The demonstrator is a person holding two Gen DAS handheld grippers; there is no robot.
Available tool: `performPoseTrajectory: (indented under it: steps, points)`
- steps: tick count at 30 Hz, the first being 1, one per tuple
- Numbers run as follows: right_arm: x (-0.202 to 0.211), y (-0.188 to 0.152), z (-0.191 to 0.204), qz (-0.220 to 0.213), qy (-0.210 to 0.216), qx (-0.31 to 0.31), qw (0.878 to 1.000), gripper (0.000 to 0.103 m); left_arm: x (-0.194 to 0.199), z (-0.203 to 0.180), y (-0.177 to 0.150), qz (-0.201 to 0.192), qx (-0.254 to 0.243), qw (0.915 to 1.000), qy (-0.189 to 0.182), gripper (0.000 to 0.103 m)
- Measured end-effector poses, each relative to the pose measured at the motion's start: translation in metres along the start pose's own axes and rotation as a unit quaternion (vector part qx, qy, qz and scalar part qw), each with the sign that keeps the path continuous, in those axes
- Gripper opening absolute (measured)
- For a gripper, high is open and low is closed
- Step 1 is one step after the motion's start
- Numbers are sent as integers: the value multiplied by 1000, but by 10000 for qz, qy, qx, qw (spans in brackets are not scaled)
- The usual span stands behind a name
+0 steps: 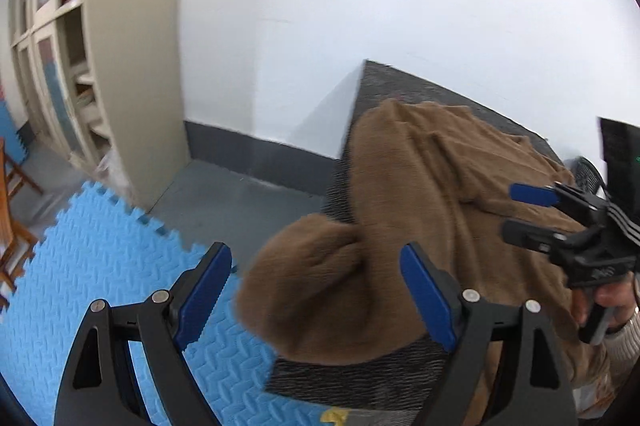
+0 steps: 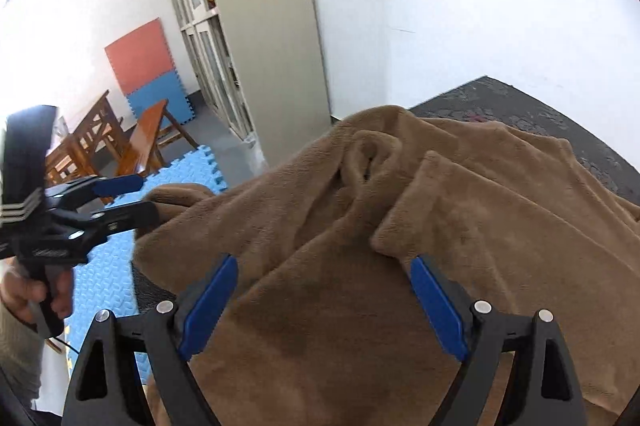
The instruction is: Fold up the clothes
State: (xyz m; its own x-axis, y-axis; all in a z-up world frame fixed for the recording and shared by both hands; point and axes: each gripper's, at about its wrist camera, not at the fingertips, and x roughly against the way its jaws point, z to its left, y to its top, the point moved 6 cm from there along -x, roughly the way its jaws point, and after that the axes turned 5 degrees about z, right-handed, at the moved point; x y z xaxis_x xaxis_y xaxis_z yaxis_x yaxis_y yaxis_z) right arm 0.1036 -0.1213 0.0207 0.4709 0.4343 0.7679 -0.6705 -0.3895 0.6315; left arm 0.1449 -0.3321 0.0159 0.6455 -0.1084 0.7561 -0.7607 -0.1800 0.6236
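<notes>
Barely started, this one: the brown fleece garment [image 2: 420, 226] lay rumpled across the dark table [image 1: 420, 86], one lump [image 1: 320, 290] spilling over the near-left edge above the blue foam mat [image 1: 100, 258]. No clean fold showed anywhere, though blur on the left wrist view made the creases hard to judge. The left gripper [image 1: 316, 294] hung with fingers spread wide, pinching nothing; the right gripper [image 2: 324, 302] likewise stood spread above the cloth. Smoothing out and every fold looked left to do.
</notes>
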Motion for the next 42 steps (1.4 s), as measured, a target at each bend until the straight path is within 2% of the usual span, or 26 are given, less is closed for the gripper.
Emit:
performPoseTrajectory:
  steps: [4, 8, 13, 17, 21, 27, 30, 38, 40, 42]
  points:
    - [-1, 5, 18, -37, 178, 162, 9997, 90, -7, 32, -5, 106, 491, 9987, -51, 89]
    - [-4, 12, 44, -59, 463, 366, 9982, 90, -5, 55, -5, 32, 737, 9972, 103, 89]
    - [-23, 21, 94, 109, 838, 849, 9928, 90, 1, 77, -6, -87, 779, 9954, 559, 89]
    - [-42, 20, 126, 342, 920, 1307, 9866, 90, 7, 98, -13, -87, 967, 9924, 752, 89]
    - [-68, 17, 151, 707, 802, 1706, 9795, 90, 11, 122, -21, -67, 1190, 9881, 968, 89]
    - [-92, 16, 165, 895, 307, 2095, 9732, 90, 13, 139, -28, -30, 1326, 9850, 1105, 89]
    - [-99, 16, 168, 949, 149, 2138, 9721, 90, 10, 140, -29, 12, 1328, 9850, 1100, 89]
    - [-106, 21, 168, 979, 115, 2042, 9740, 90, 2, 129, -29, 107, 1193, 9877, 1008, 89]
    - [-106, 23, 167, 948, 107, 2002, 9751, 82, 0, 127, -28, 121, 1171, 9882, 985, 89]
    - [-105, 23, 164, 928, 83, 1955, 9763, 49, -1, 126, -27, 124, 1173, 9882, 977, 89]
